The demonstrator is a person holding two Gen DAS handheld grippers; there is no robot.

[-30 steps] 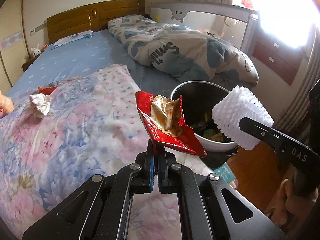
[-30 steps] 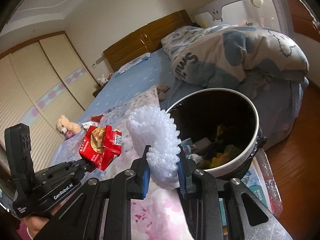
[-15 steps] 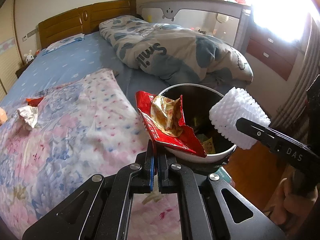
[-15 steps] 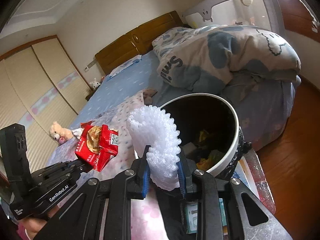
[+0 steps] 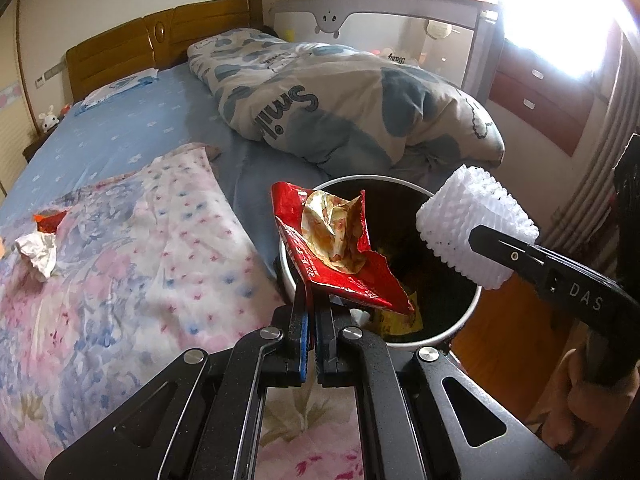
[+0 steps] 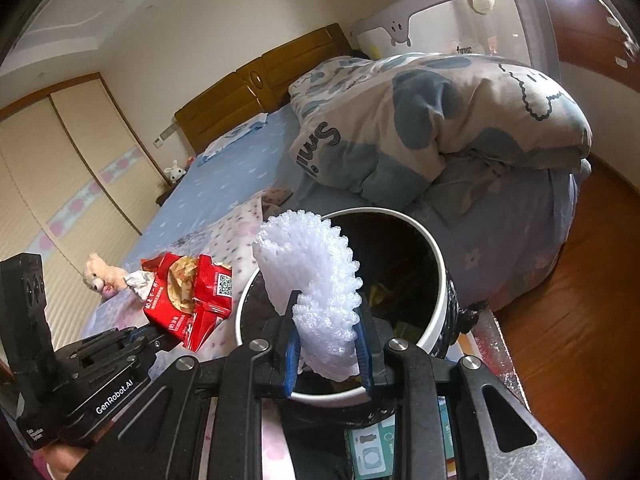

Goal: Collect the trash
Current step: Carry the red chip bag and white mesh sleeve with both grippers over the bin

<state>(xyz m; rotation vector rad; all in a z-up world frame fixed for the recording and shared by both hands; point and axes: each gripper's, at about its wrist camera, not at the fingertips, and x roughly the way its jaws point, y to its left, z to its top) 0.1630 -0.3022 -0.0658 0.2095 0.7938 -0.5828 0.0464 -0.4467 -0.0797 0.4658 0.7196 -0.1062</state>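
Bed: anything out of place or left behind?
Yes. A crumpled white paper and a red wrapper scrap lie on the floral blanket, uncollected. Otherwise the left gripper pinches a torn red snack bag and the right gripper a foam net over the bin.

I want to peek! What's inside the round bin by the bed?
Inside the trash bin you can see yellow wrappers and other scraps. The red snack bag and white foam net, held over it, hide part of the bottom.

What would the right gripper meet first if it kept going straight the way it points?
Probably the bin: the right gripper, shut on the foam net, points over the near rim into its open mouth; depth is uncertain.
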